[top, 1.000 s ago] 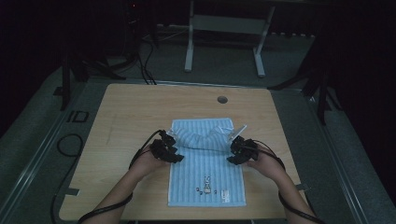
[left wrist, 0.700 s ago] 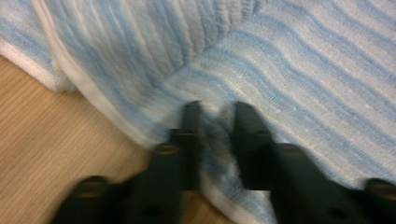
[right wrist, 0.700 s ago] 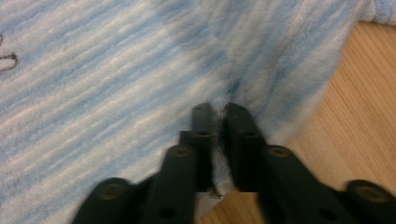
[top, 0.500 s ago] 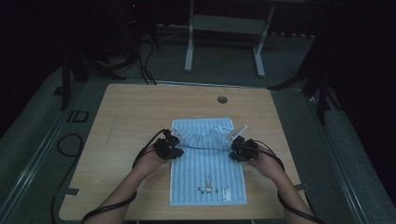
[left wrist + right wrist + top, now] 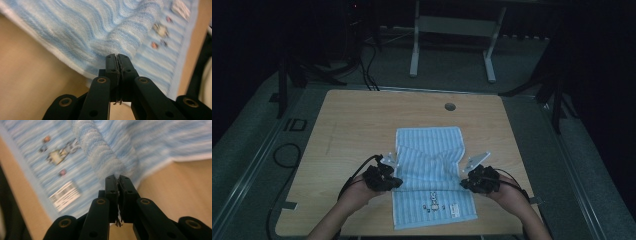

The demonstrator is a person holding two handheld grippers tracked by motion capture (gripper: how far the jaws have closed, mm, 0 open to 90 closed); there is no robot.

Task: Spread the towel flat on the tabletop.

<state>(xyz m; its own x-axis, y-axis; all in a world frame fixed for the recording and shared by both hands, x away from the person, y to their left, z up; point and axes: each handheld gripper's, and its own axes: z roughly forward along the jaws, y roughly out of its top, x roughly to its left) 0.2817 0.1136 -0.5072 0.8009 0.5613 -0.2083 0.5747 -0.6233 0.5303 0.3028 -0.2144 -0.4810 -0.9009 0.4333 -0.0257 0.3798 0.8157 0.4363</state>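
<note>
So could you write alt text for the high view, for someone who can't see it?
Two hand-held grippers, left gripper and right gripper, each pinch a side edge of a blue striped towel and pull its fold toward the person, on a wooden table in a dim room.

- A light wooden table (image 5: 362,120) with rounded corners is seen in the high view, standing on a grey floor (image 5: 257,150).
- A round cable hole (image 5: 450,106) is set into the tabletop near the far edge, at about 12 o'clock from the table's middle.
- A blue-and-white striped towel (image 5: 429,145) is laid directly on the wood, reaching from the middle toward 6 o'clock, close to the near edge.
- The towel's middle is bunched up into a fold, while its far and near parts lie flat.
- A small printed motif and a label (image 5: 455,209) are carried near the towel's near end, at about 5 o'clock.
</note>
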